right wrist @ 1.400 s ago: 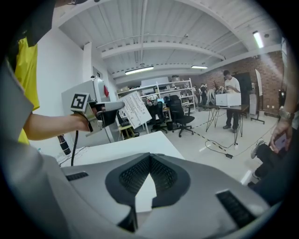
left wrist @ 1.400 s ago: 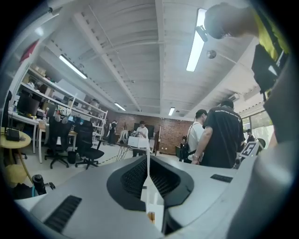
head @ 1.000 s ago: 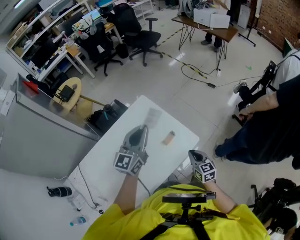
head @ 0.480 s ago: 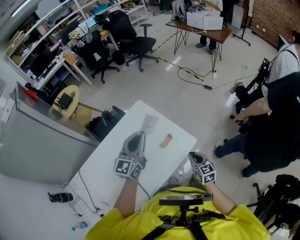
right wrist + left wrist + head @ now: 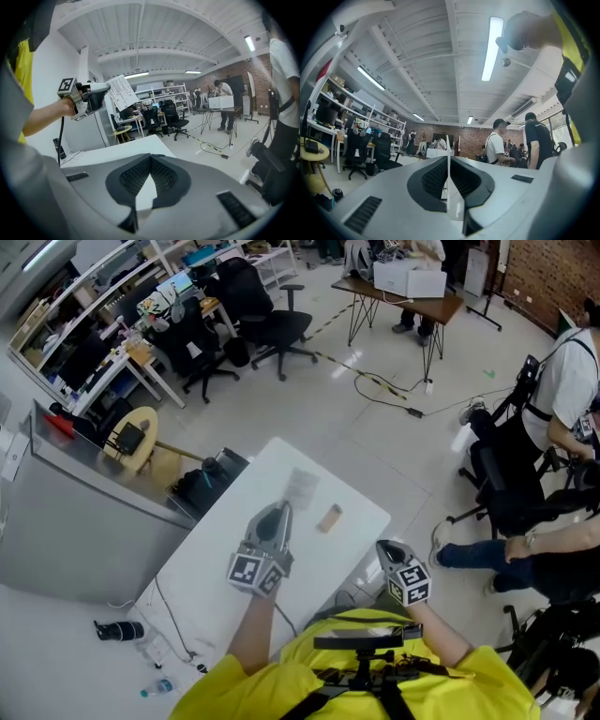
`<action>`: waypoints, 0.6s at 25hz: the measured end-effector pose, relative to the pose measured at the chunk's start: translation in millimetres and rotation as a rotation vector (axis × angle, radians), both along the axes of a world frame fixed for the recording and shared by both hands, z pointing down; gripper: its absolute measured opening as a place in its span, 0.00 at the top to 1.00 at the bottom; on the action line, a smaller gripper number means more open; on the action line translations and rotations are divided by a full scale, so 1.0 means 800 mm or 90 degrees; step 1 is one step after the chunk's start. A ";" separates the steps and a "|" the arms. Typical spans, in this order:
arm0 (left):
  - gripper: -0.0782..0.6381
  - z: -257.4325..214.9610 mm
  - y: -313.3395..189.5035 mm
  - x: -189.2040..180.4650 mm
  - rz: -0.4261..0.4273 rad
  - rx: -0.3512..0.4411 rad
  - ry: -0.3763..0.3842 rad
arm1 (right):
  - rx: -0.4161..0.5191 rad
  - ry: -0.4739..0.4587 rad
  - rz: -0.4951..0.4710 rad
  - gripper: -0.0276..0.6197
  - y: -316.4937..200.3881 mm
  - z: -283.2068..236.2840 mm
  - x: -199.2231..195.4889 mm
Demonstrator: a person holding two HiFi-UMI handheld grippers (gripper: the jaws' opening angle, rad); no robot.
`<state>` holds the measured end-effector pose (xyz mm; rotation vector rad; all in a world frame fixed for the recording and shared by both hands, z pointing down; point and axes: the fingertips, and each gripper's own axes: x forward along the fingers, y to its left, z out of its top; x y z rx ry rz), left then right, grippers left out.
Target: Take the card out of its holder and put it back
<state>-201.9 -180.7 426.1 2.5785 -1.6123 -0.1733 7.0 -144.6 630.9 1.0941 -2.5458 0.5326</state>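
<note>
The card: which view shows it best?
The right gripper view: the card faces the camera, print visible, held by the left hand-held gripper. The left gripper view shows only its thin edge; the head view shows a pale, faint patch.

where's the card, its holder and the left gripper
card (image 5: 122, 96), right gripper view, middle of its printed face
holder (image 5: 329, 517), head view, top of the small block on the table
left gripper (image 5: 283, 509), head view, between its fingertips
</note>
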 end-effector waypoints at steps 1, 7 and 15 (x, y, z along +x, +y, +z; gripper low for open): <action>0.88 0.003 0.000 0.001 0.002 -0.001 -0.003 | 0.003 -0.001 0.000 0.95 0.000 -0.002 0.000; 0.88 0.036 -0.010 0.009 0.011 -0.025 -0.041 | -0.006 0.006 0.002 0.95 0.010 0.003 0.006; 0.88 0.124 -0.045 0.015 0.032 -0.067 -0.081 | -0.017 0.013 0.021 0.95 0.018 0.007 0.024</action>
